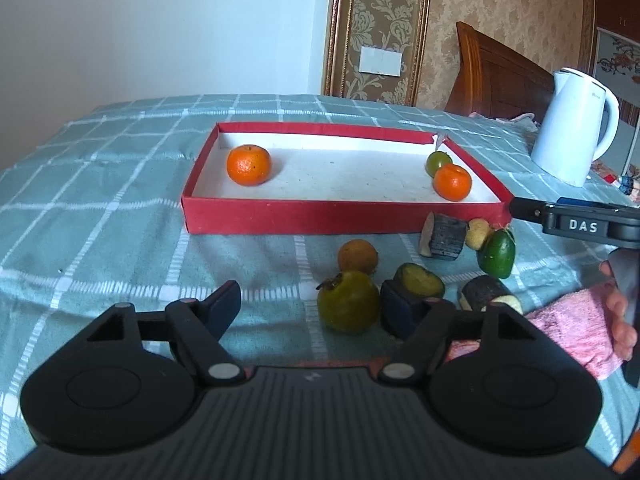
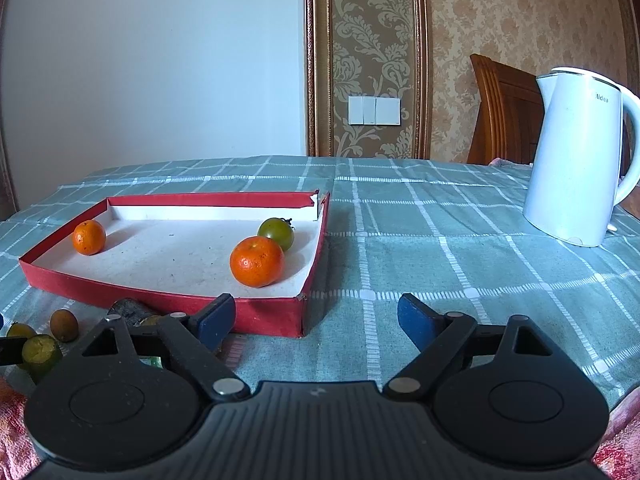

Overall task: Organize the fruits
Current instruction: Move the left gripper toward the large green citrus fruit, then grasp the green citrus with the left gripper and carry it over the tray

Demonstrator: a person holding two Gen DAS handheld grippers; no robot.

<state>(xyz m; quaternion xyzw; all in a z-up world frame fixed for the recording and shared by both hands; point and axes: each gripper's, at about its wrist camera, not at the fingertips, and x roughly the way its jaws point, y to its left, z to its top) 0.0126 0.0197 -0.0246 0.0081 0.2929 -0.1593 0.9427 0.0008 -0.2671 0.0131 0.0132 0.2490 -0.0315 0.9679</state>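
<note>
A red tray [image 1: 280, 216] [image 2: 160, 300] with a white floor holds two oranges [image 1: 248, 165] [image 1: 452, 182] and a small green tomato [image 1: 438, 162]. In front of it lie loose fruits: a green persimmon [image 1: 348, 302], a brownish orange [image 1: 357, 257], a cut green fruit [image 1: 420, 279], a green lime [image 1: 497, 254] and dark cut pieces [image 1: 443, 236]. My left gripper [image 1: 316, 306] is open, the persimmon between its fingers. My right gripper [image 2: 316, 316] is open and empty by the tray's near right corner [image 2: 302, 316]; its body shows in the left wrist view [image 1: 576, 224].
A white electric kettle [image 2: 576, 156] [image 1: 572, 124] stands on the green checked tablecloth [image 2: 440, 240] at the right. A pink towel [image 1: 576, 328] lies at the near right. A wooden chair back [image 2: 504, 112] stands behind the table.
</note>
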